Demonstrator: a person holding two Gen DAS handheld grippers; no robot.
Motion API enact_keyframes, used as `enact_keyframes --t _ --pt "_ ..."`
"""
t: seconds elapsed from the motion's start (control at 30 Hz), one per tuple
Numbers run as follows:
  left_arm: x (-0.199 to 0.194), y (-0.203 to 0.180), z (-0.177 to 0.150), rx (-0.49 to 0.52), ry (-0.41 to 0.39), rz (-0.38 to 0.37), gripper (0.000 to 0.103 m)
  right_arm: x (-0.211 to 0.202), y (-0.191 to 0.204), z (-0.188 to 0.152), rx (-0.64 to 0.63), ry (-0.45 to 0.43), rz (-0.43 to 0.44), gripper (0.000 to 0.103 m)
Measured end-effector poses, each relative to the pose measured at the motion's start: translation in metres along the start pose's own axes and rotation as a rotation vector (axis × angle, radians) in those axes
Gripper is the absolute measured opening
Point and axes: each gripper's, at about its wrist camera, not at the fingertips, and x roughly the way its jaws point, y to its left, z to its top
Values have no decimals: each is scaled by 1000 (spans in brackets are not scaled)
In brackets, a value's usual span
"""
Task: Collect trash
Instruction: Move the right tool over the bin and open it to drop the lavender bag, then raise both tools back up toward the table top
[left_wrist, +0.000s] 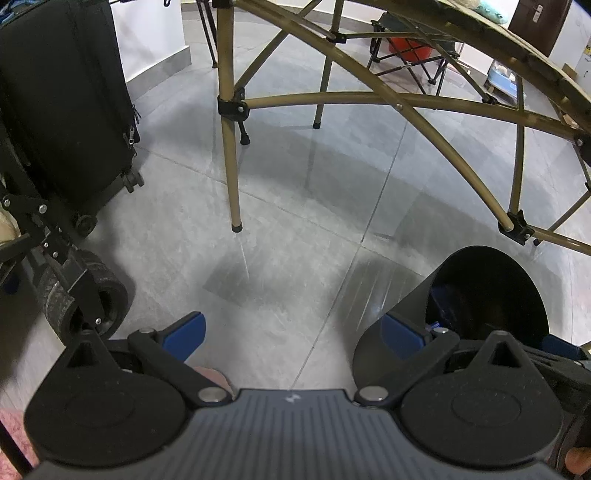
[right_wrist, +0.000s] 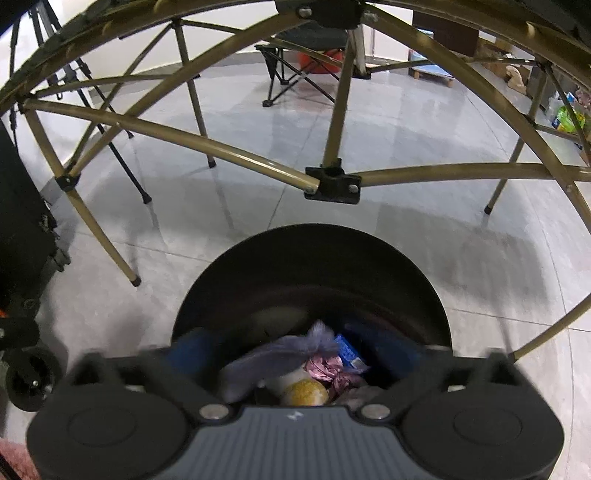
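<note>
Right gripper, fingers spread, hovers over round black plastic bin holding crumpled wrappers; left gripper spread beside it.

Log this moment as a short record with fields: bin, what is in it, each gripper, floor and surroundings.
bin: black trash bin on the grey tiled floor, beside the folding table frame
contents: grey crumpled piece, pink wrapper, blue packet, yellowish round item
right gripper: open over the bin mouth, nothing between its fingers
left gripper: open, empty, above bare floor left of the bin
surroundings: black suitcase and a wheeled cart at left
</note>
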Motion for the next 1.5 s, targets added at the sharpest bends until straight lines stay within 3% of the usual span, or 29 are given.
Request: enact_keyframes --t 0.2,0.8,1.5 --pt "-2 -2 -2 14 -9 -1 103 -1 1 -3 -25 14 -17 103" --pt "-23 -5 -11 46 -63 -35 103 -38 -6 -6 -6 -55 -11 103" --pt "-118 -9 -14 67 -279 -105 103 -155 -38 -6 67 -318 87 103"
